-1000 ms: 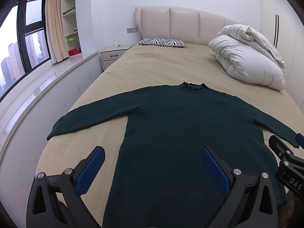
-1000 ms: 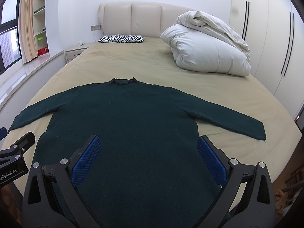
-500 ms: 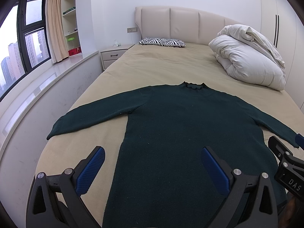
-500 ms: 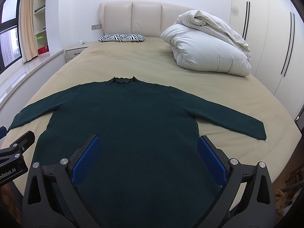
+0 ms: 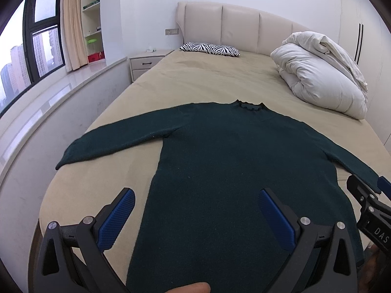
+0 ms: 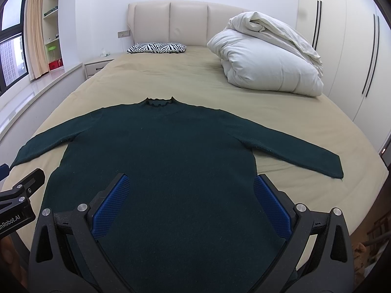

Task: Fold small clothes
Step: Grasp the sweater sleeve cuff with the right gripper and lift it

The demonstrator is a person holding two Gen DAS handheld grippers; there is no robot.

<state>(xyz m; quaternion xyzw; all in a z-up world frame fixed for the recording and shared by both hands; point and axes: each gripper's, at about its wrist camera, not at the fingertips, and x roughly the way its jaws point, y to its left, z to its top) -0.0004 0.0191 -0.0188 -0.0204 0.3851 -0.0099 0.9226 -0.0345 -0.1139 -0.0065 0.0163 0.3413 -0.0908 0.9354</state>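
Dark green knitted long-sleeved sweater (image 5: 220,171) lies flat and face-up on the beige-sheeted bed (image 5: 207,78), collar toward twelve o'clock, both sleeves spread out toward nine and three o'clock. The left gripper (image 5: 195,217) hovers above the sweater's lower left part at six o'clock, its blue-padded fingers spread wide with nothing between them. The right gripper (image 6: 190,205) hangs likewise over the lower right part, fingers released and apart, gripping nothing. At twelve o'clock a zebra-striped pillow (image 6: 157,48) rests against the cream padded headboard (image 6: 171,22); a rolled white duvet (image 6: 266,63) sits at two o'clock. Open wall shelves (image 5: 91,24) at ten o'clock hold a green-lidded clear jar (image 5: 91,46) and a red box (image 5: 94,57).
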